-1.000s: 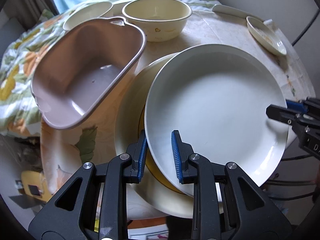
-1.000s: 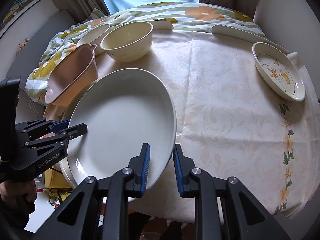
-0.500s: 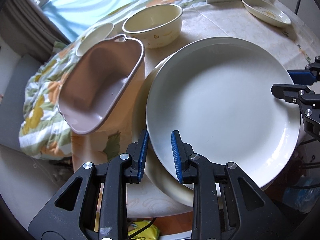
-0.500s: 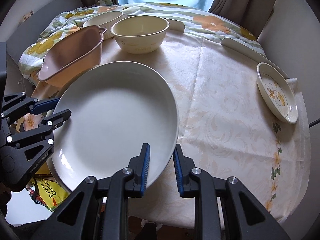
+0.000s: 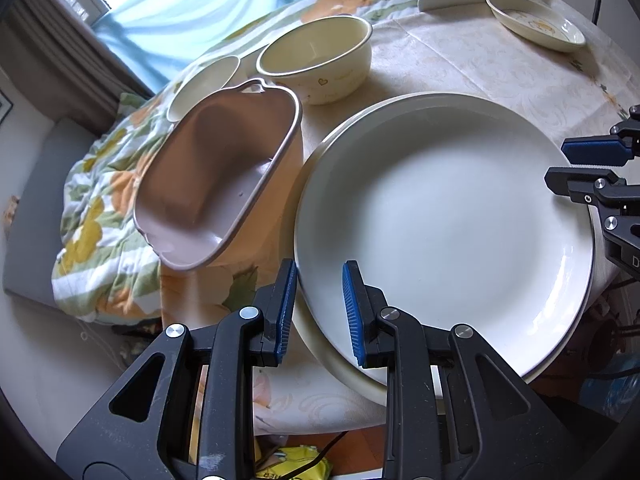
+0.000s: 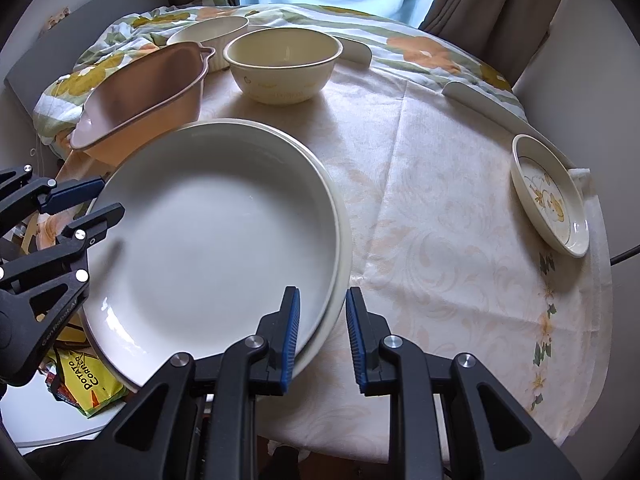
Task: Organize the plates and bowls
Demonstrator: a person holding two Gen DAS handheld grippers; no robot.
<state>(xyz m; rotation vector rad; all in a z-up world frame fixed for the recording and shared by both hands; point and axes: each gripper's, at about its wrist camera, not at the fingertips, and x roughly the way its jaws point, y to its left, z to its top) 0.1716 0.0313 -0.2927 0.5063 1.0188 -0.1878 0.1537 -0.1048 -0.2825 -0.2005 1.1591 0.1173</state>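
A large white plate lies on a cream plate at the table's near edge; it also shows in the right wrist view. My left gripper is open, its jaws either side of the white plate's rim. My right gripper is open, its jaws astride both plates' rims on the opposite side. A pink handled dish tilts beside the plates. A cream bowl and a white bowl stand behind. A small flowered plate sits far right.
The round table has a pale patterned cloth. A floral blanket hangs off the far left side. A yellow snack bag lies below the table edge. A chair back stands at right.
The white plate has come down from a tilted, lifted hold onto the cream plate. Both grippers have opened and the plate's rim sits loose between their jaws.
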